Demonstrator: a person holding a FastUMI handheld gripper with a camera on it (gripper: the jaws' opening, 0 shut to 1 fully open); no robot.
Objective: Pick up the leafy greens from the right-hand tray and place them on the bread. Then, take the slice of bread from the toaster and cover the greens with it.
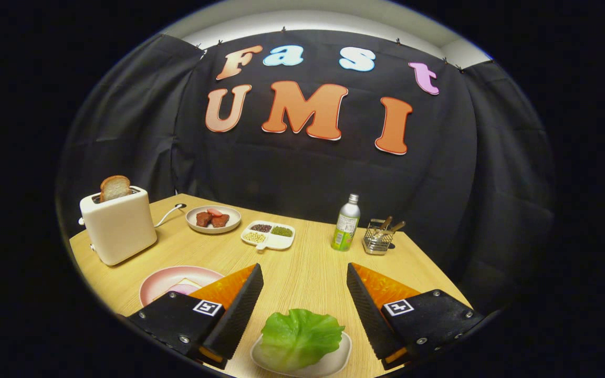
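The leafy greens (300, 335) lie as one curled leaf on a small white tray (334, 362), which sits on the wooden tabletop (302, 268) between the two fingers of the tool (305, 302). The tool is spread wide, its ridged black pads on either side of the leaf and touching nothing. Just beyond the left finger sits a pink plate (168, 278) with a pale slice of bread (187, 286) on it, partly hidden by the finger. Farther back on that side stands a cream toaster (118, 226) with a bread slice (114, 187) upright in its slot. Across the tabletop are a plate of meat pieces (213, 219), a divided dish of beans (268, 234), a bottle (346, 222) and a wire holder (378, 239).
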